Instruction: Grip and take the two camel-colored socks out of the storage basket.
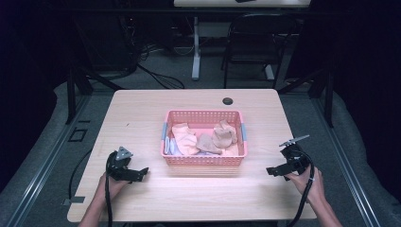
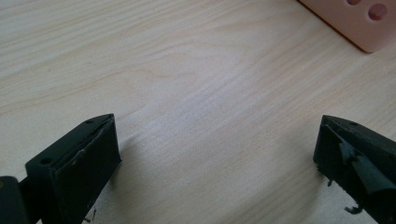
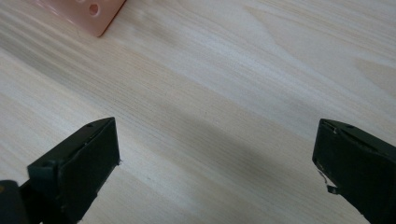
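A pink perforated basket [image 1: 204, 161] stands at the middle of the light wooden table [image 1: 142, 109]. Inside lie several crumpled cloths: a peach one [image 1: 185, 137], tan ones [image 1: 215, 138] and a pale bluish piece [image 1: 170, 146] at the left wall. My left gripper [image 1: 141, 173] rests low over the table to the basket's front left, open, jaws wide apart over bare wood [image 2: 215, 140]. My right gripper [image 1: 273, 170] sits to the basket's front right, also open with nothing between its jaws [image 3: 215, 140]. A basket corner [image 2: 369, 23] shows in the left gripper view, and another corner [image 3: 88, 14] in the right gripper view.
A dark round grommet hole [image 1: 228, 100] sits near the table's far edge. Beyond the table stand a black chair [image 1: 255, 42] and a white desk leg [image 1: 196, 52] with cables on the floor. Black cables [image 1: 109, 198] trail from both grippers toward the front edge.
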The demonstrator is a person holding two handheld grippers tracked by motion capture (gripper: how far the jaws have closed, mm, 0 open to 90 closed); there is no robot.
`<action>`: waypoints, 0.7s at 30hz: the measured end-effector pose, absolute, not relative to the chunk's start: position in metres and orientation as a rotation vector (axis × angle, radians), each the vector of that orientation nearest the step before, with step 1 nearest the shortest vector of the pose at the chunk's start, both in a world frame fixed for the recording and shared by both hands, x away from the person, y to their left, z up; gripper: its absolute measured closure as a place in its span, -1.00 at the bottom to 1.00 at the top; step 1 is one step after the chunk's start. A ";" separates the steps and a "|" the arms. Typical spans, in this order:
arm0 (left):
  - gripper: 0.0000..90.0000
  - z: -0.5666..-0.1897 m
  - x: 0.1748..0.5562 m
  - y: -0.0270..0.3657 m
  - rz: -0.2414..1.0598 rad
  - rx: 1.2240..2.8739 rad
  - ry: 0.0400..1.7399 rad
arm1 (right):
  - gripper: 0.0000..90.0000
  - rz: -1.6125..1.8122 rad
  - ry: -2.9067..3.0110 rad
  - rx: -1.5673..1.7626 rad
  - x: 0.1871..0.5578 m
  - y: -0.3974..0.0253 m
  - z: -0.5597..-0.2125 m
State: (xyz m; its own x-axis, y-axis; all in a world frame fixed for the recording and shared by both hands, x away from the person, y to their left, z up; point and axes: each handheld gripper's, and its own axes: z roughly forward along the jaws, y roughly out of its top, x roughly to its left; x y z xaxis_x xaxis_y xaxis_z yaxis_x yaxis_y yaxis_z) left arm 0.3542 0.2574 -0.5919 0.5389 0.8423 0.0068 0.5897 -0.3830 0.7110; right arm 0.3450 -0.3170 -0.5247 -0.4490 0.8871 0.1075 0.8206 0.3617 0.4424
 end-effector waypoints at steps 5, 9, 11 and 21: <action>-0.99 -0.592 0.354 0.257 0.492 2.108 1.161 | -1.00 0.650 2.484 1.542 0.345 -0.312 -0.526; -0.99 -0.592 0.354 0.257 0.494 2.109 1.161 | -1.00 0.652 2.509 1.519 0.347 -0.308 -0.524; -0.99 -0.592 0.354 0.256 0.491 2.106 1.163 | -1.00 0.656 2.501 1.519 0.347 -0.306 -0.523; -1.00 -0.592 0.356 0.256 0.487 2.110 1.154 | -1.00 0.699 2.497 1.477 0.343 -0.297 -0.501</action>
State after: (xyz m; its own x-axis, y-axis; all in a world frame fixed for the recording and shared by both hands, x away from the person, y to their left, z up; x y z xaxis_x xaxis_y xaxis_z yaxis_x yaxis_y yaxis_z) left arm 0.3562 0.2560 -0.5920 0.5381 0.8429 0.0039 0.5911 -0.3806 0.7112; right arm 0.3427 -0.2971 -0.5009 -0.5007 0.8599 0.0989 0.7862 0.4040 0.4676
